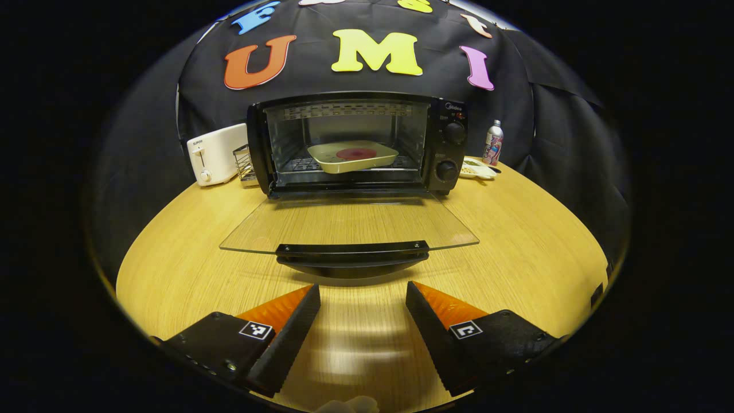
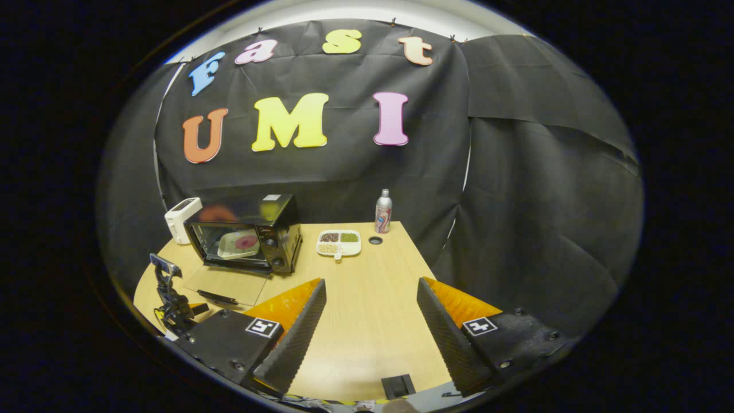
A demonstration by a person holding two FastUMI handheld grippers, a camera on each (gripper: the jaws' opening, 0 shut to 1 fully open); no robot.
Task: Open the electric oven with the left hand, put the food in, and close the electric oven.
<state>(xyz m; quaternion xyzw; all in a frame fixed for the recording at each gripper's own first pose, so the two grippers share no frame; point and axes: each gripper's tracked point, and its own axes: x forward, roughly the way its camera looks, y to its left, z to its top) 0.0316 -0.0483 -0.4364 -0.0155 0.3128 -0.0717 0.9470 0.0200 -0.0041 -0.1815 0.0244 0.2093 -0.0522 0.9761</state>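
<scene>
A pale wooden bench (image 1: 189, 241) fills the booth floor of both views, and on it, toward the back wall, stands the black electric oven (image 1: 355, 143), its largest object. A small white maker's mark sits at the top of the control panel above two round knobs (image 1: 453, 133), too small to make out. The oven's glass door (image 1: 350, 226) lies fully dropped, flat and level over the bench, its black handle (image 1: 352, 250) at the near edge, facing the left gripper (image 1: 362, 301). Inside, on the wire rack, rests a cream-coloured tray (image 1: 352, 156) carrying a flat round dark-red piece of food (image 1: 356, 153); in the right gripper view the same tray (image 2: 237, 245) shows through the open front.

Just beside the oven's left flank stands a white toaster (image 1: 217, 154) with small lettering on its face, not legible, and between the two a small wire rack (image 1: 245, 164). On the oven's other side lie a white divided dish (image 2: 339, 242) holding brown, green and pale grains, and near it an upright silver can (image 2: 383, 211) with a printed label and a small dark ring (image 2: 375, 240) on the bench.

The left gripper hangs low over the bench just short of the door handle, its fingers spread wide and gripping nothing. The right gripper (image 2: 371, 312) sits well back from the oven, fingers likewise parted and empty. Nothing lies between the left fingers and the handle.
</scene>
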